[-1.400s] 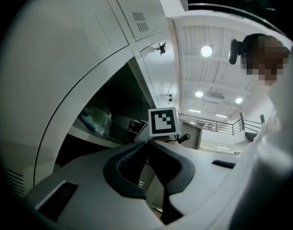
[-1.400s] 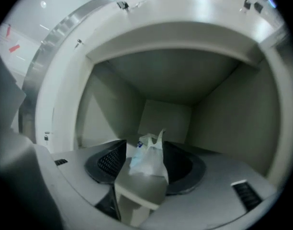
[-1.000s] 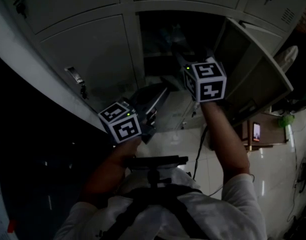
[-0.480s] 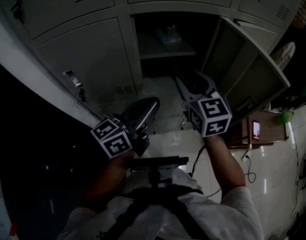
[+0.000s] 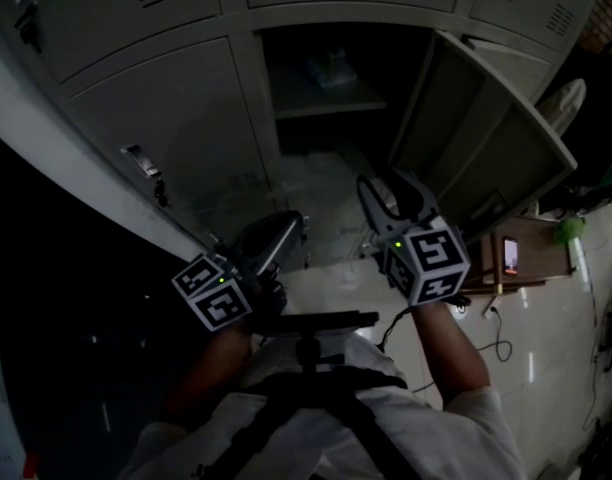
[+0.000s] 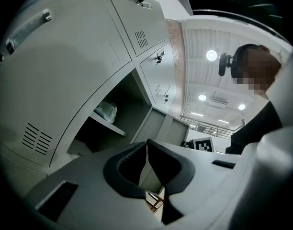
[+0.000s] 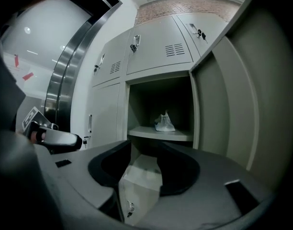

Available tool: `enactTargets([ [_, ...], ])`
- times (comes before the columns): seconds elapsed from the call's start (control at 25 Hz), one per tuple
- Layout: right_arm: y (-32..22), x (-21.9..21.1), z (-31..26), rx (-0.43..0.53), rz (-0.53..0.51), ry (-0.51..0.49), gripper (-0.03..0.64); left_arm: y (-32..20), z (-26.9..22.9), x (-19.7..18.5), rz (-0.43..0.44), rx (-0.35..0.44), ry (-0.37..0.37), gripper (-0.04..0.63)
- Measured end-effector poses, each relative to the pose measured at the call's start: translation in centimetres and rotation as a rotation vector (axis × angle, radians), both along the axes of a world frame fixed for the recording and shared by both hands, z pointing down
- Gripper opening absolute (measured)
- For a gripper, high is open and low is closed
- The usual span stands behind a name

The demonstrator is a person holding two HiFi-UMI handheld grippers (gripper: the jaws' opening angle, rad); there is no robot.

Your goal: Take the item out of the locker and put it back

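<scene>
While held out low before the lockers, carrying nothing. Nearest, on the left: black two-jaw left gripper (image 6: pixel 147 143) with its square-marker cube, jaws brought together tip to tip, empty. Just beside it, reaching slightly further forward: matching right gripper (image 7: pixel 145 147), jaws apart, just been closing, nothing between them, pointed toward the open compartment. Further on: open grey metal locker (image 7: pixel 137 104), its flat grey door (image 7: pixel 218 104) swung out to the right. Inside, on the pale grey shelf (image 7: pixel 181 136), about midway along and set back from the front edge: small white crumpled bag-like item (image 7: pixel 164 122), lying well apart from both grippers, touched by neither. Around and above the compartment: closed grey locker doors (image 7: pixel 161 49) with louvred vents and key locks.
</scene>
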State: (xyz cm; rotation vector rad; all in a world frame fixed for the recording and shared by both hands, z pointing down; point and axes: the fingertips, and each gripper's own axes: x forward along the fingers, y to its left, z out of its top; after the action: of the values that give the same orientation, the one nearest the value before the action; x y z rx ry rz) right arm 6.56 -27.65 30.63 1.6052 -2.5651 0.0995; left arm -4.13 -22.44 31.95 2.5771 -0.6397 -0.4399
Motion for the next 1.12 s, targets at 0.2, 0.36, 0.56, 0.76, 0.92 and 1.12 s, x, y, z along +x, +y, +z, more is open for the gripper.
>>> enactTargets([
  [0.2,1.7,0.4,1.0,-0.02,0.023,-0.009,0.161,0.8,0.3,-0.9,0.006,-0.011,0.007,0.002],
  [0.36,3.6,-0.1,1.7,-0.043,0.042,-0.026,0.152,1.7,0.8,-1.9,0.016,-0.033,0.016,0.002],
  [0.56,6.2,-1.1,2.3,-0.065,0.075,-0.05,0.145,3.2,1.9,-2.9,0.052,-0.064,0.016,0.002],
  [0.76,9.7,-1.7,3.3,-0.079,0.113,-0.065,0.125,5.4,3.0,-3.8,0.098,-0.098,0.015,0.002],
  [0.92,12.1,-1.3,4.0,-0.085,0.131,-0.07,0.113,6.9,3.5,-4.4,0.1,-0.11,0.025,0.002],
  [1.12,14.4,0.1,5.3,-0.102,0.126,-0.081,0.11,9.2,3.6,-4.7,0.07,-0.104,0.019,0.002],
])
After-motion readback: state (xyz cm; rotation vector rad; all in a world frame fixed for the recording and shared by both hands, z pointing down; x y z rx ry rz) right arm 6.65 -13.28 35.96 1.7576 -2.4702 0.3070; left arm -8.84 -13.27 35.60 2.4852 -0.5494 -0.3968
